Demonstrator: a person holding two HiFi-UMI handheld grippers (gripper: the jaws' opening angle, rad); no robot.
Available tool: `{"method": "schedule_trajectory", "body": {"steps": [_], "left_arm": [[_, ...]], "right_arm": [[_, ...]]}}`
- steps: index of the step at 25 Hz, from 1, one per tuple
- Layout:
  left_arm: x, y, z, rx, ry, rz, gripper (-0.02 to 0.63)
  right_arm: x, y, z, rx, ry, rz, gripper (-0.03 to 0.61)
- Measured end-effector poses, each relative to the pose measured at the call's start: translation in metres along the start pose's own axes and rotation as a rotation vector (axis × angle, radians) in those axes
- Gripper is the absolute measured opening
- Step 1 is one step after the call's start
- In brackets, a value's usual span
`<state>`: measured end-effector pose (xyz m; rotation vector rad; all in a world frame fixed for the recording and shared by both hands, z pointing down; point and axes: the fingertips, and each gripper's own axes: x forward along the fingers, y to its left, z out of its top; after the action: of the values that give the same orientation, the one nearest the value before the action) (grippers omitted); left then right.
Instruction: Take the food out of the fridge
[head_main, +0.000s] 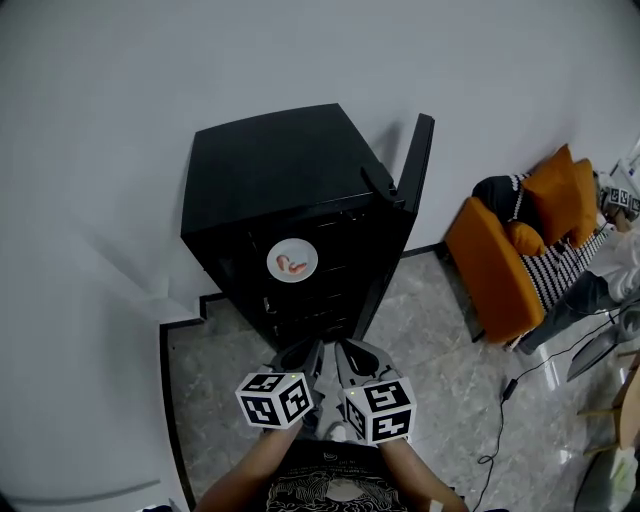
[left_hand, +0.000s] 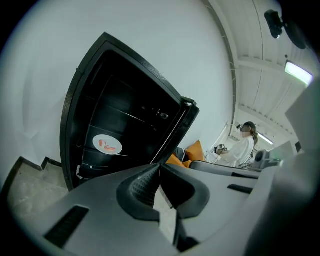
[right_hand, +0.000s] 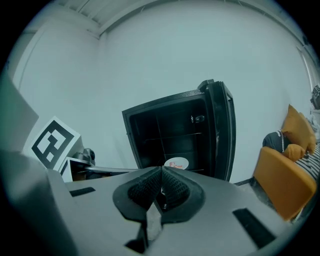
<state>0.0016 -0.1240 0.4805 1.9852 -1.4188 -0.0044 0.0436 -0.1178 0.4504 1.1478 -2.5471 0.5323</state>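
A small black fridge (head_main: 280, 180) stands against the white wall with its door (head_main: 400, 215) swung open to the right. On a shelf inside lies a white plate of reddish food (head_main: 293, 262), which also shows as the plate (left_hand: 107, 144) in the left gripper view and the plate (right_hand: 176, 163) in the right gripper view. My left gripper (head_main: 305, 357) and right gripper (head_main: 352, 357) hang side by side in front of the fridge, a little short of it. Both are shut with nothing between their jaws.
An orange sofa (head_main: 495, 270) with orange cushions and a striped blanket stands to the right. A person in white (left_hand: 241, 148) is farther off beyond it. A cable (head_main: 505, 395) trails over the marble floor at the right. A black skirting runs along the wall at the left.
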Motion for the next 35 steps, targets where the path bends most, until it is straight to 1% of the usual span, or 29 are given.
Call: {"method": "schedule_trajectory", "body": {"steps": [5, 8, 11, 13, 16, 25, 28, 35], "left_arm": [[0.016, 0.023, 0.006, -0.140, -0.016, -0.036, 0.015], [0.028, 0.035, 0.012, -0.241, -0.041, -0.071, 0.015], [0.039, 0.050, 0.017, -0.371, -0.089, -0.107, 0.015], [0.044, 0.064, 0.022, -0.453, -0.131, -0.116, 0.015], [0.053, 0.084, 0.026, -0.539, -0.178, -0.129, 0.015], [0.087, 0.128, 0.023, -0.718, -0.227, -0.222, 0.015], [0.097, 0.144, 0.021, -0.776, -0.246, -0.222, 0.017], [0.126, 0.172, 0.023, -0.863, -0.280, -0.209, 0.017]], "right_arm": [[0.021, -0.001, 0.004, -0.016, 0.022, 0.002, 0.021], [0.032, -0.004, 0.008, -0.026, 0.033, -0.002, 0.021], [0.044, -0.006, 0.012, -0.032, 0.042, -0.004, 0.021], [0.052, -0.007, 0.014, -0.034, 0.049, -0.003, 0.021], [0.065, -0.008, 0.017, -0.038, 0.060, -0.002, 0.021], [0.105, -0.009, 0.026, -0.064, 0.088, 0.005, 0.021], [0.115, -0.010, 0.030, -0.069, 0.097, 0.005, 0.021], [0.142, -0.021, 0.039, -0.077, 0.134, -0.004, 0.021]]}}
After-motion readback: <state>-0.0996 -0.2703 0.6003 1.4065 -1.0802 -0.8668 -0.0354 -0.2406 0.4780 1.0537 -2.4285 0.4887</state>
